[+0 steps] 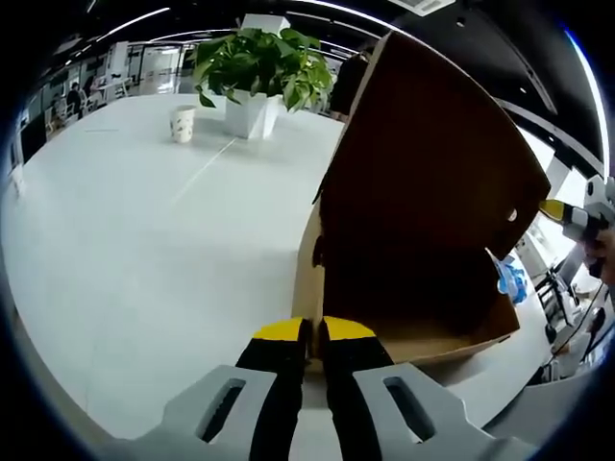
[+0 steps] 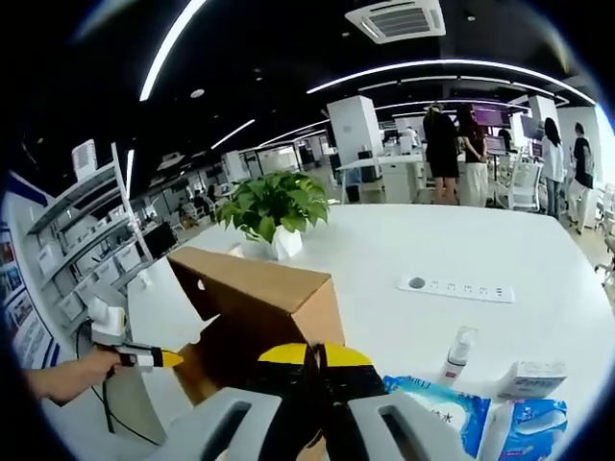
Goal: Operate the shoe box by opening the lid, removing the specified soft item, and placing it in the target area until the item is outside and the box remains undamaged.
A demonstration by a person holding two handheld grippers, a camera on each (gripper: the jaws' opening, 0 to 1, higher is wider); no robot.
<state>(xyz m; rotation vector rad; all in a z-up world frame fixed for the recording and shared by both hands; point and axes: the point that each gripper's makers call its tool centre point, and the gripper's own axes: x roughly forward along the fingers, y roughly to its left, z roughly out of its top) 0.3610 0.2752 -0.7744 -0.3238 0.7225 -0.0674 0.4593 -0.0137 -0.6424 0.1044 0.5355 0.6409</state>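
Observation:
The brown cardboard shoe box stands open on the white table, its lid raised steeply. My left gripper is shut on the thin near wall of the box at its corner. The inside of the box is dark, and I cannot make out any item in it. In the right gripper view the lid rises just ahead of my right gripper, whose jaws are closed on the lid's edge. The right gripper meets the lid's far edge. A hand holds the left gripper at the box corner.
A potted plant and a paper cup stand at the table's far end. Blue soft packs, a small white box, a pump bottle and a power strip lie right of the box. People stand far back.

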